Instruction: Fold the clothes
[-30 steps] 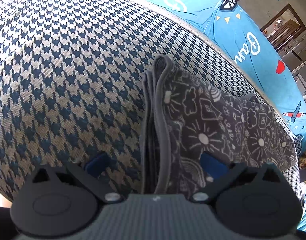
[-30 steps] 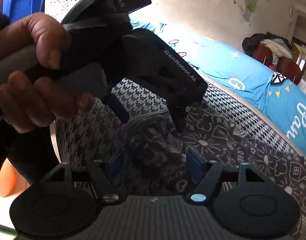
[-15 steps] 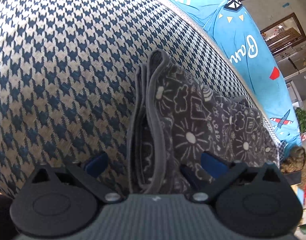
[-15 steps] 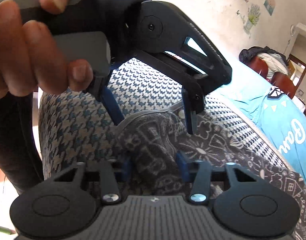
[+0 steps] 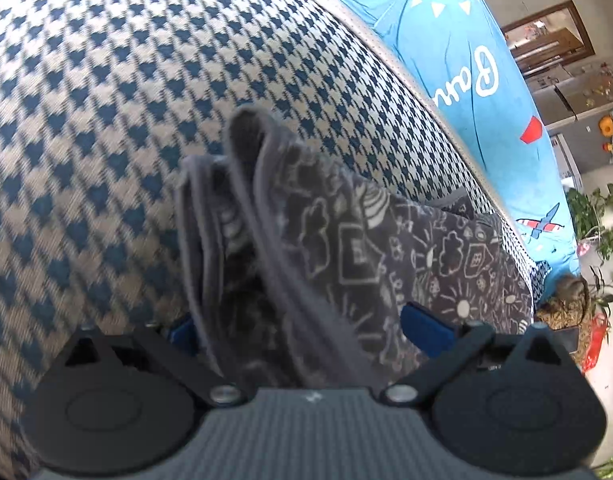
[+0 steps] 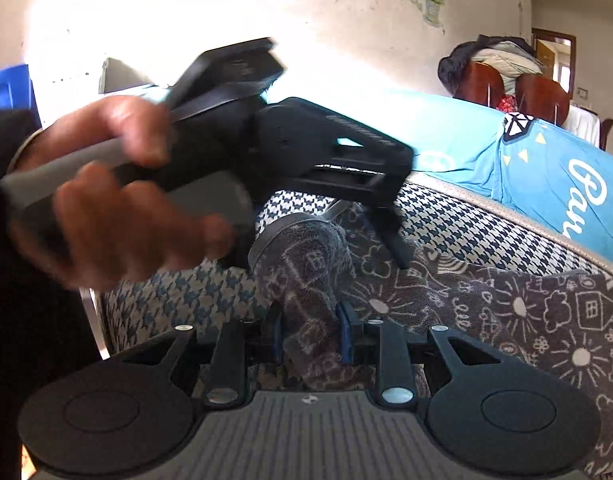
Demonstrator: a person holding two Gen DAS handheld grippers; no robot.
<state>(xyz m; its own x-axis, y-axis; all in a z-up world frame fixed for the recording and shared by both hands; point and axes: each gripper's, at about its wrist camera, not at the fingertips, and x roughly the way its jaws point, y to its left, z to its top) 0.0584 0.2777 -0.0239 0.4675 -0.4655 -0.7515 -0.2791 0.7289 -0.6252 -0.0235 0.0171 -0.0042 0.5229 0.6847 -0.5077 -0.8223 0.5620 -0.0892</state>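
A folded dark grey garment (image 5: 346, 248) with white doodle print lies on a blue-and-cream houndstooth cushion (image 5: 106, 120). My left gripper (image 5: 304, 332) straddles its layered edge. The jaws are closing, and the blue pads (image 5: 426, 334) still stand apart from the cloth between them. In the right wrist view a hand (image 6: 118, 200) holds that gripper, and one of its fingers (image 6: 394, 240) reaches down onto the garment (image 6: 506, 300). My right gripper (image 6: 309, 334) is closing, and its pads pinch a bunched-up fold of the same garment.
A bright blue printed sheet (image 5: 446, 40) covers the surface behind the cushion (image 6: 446, 224). Wooden chairs heaped with clothes (image 6: 502, 76) stand by the far wall. Potted plants (image 5: 598, 216) sit on the floor past the cushion's right end. A blue crate (image 6: 6, 92) is at far left.
The right jaws have narrowed from wide apart to pinching a raised fold of the garment. The left gripper has shifted along the layered edge and its jaws have drawn in a little.
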